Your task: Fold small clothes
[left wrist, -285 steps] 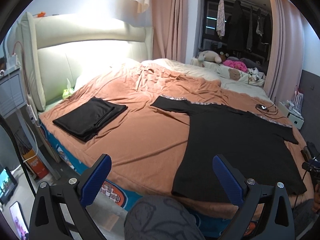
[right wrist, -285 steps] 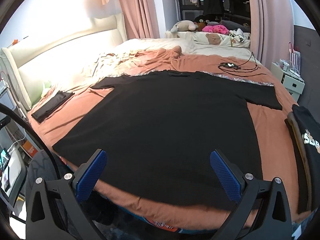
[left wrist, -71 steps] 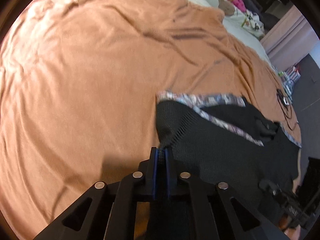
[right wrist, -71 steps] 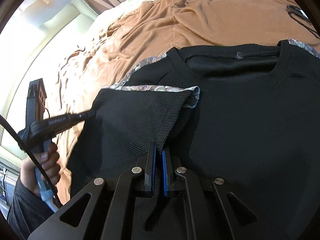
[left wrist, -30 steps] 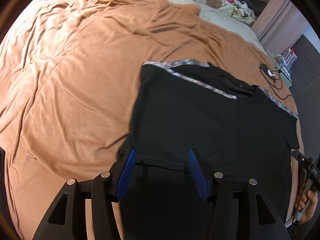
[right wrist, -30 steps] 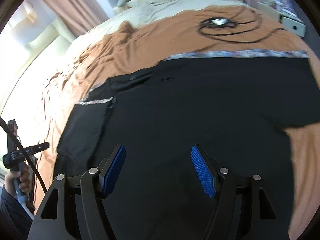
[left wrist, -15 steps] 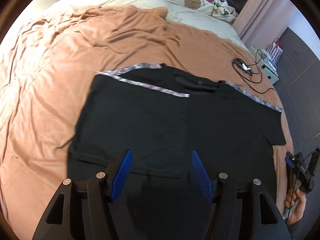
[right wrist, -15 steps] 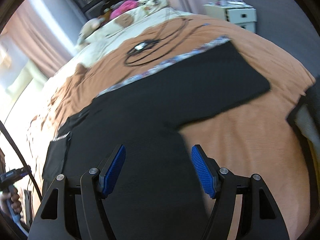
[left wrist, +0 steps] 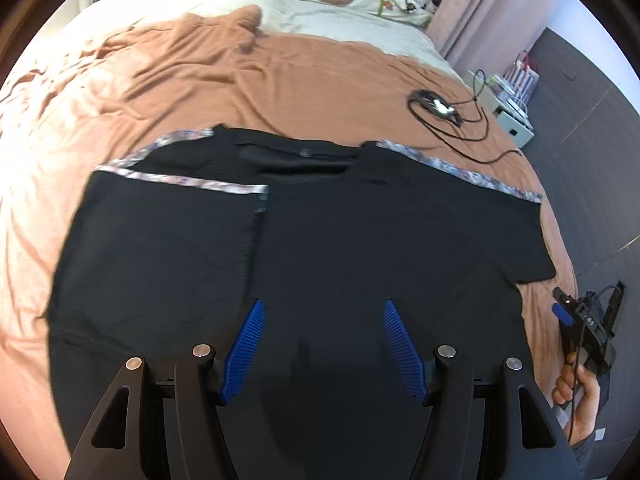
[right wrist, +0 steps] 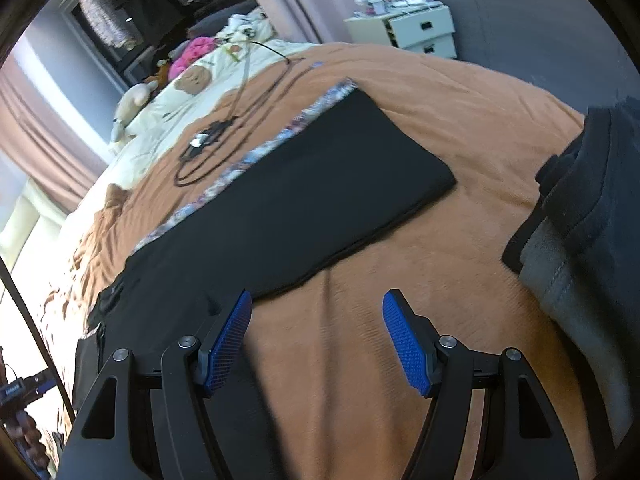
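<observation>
we hold both tongs, left (left wrist: pixel 322 346) and right (right wrist: pixel 316 344), spread above the black t-shirt (left wrist: pixel 360 240) on the bed (right wrist: pixel 460 120); no writing legible.

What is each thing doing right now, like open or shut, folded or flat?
Left gripper: open, holding nothing.
Right gripper: open, holding nothing.
Black T-shirt: lying flat on the bed.
Left sleeve: folded in over the shirt.
Right sleeve: spread out flat.
Black cable: lying in loose coils.
</observation>
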Action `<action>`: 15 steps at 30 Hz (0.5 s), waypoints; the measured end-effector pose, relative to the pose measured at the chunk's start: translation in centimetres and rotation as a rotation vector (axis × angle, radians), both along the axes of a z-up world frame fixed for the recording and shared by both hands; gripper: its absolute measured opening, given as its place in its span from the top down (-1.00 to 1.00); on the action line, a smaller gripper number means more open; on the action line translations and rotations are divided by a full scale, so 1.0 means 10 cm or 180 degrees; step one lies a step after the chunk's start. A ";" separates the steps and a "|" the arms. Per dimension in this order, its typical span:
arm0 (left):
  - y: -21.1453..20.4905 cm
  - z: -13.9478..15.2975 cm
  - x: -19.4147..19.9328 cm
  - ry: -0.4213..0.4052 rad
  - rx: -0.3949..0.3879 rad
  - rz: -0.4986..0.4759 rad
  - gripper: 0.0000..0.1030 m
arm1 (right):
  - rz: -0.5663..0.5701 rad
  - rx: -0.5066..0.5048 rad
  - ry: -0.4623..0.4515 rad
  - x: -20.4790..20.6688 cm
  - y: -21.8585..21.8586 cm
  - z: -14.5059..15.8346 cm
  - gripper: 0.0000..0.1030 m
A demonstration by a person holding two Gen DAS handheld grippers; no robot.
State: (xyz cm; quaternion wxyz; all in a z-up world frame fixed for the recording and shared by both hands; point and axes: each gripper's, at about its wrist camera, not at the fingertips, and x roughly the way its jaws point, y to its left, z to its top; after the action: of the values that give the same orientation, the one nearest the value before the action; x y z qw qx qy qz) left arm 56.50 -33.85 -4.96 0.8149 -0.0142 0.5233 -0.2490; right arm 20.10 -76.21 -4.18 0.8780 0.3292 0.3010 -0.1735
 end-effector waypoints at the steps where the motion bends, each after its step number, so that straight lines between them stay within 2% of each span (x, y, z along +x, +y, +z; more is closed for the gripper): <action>1: -0.05 -0.01 0.00 0.0001 -0.0010 -0.0006 -0.25 | -0.0017 0.0012 0.0024 0.02 -0.01 -0.03 -0.30; 3: -0.18 -0.04 -0.01 0.0007 -0.0028 -0.0023 -0.25 | -0.0036 -0.0010 0.0075 0.10 -0.03 -0.06 -0.30; 7: -0.39 -0.11 0.00 0.0031 -0.0030 -0.0084 -0.25 | -0.0055 0.0148 0.0095 0.22 -0.12 -0.12 -0.30; 15: -0.83 -0.31 0.04 0.0082 0.0040 -0.0242 -0.25 | -0.0135 0.0103 0.0131 0.45 -0.26 -0.14 -0.30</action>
State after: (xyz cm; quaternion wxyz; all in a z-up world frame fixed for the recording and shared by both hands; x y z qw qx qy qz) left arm 56.89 -42.16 -8.07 0.7981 0.0076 0.5354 -0.2762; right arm 24.64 -78.78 -5.56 0.8623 0.3461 0.3147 -0.1940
